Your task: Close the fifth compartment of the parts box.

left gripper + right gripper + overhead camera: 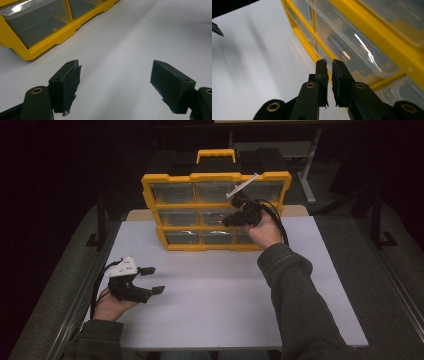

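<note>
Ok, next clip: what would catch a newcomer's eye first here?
The yellow organizer with clear drawers standing upright at the table's far edge stands out against the dark room. The right gripper is raised against its middle row, jaws nearly together with nothing visibly between them. The left gripper rests near the table's left edge, jaws wide apart.

A drawer organizer (216,210) stands upright on the desk (225,295) at its far edge, with its handle (215,155) on top and its drawers facing the person. The right tool (231,221) is right in front of the middle row of drawers, toward the organizer's right side, its jaws at the edge of a drawer (352,50) that has batteries (339,46) inside. The left tool (154,280) sits low over the near left part of the desk, well apart from the organizer and before its left corner.
</note>
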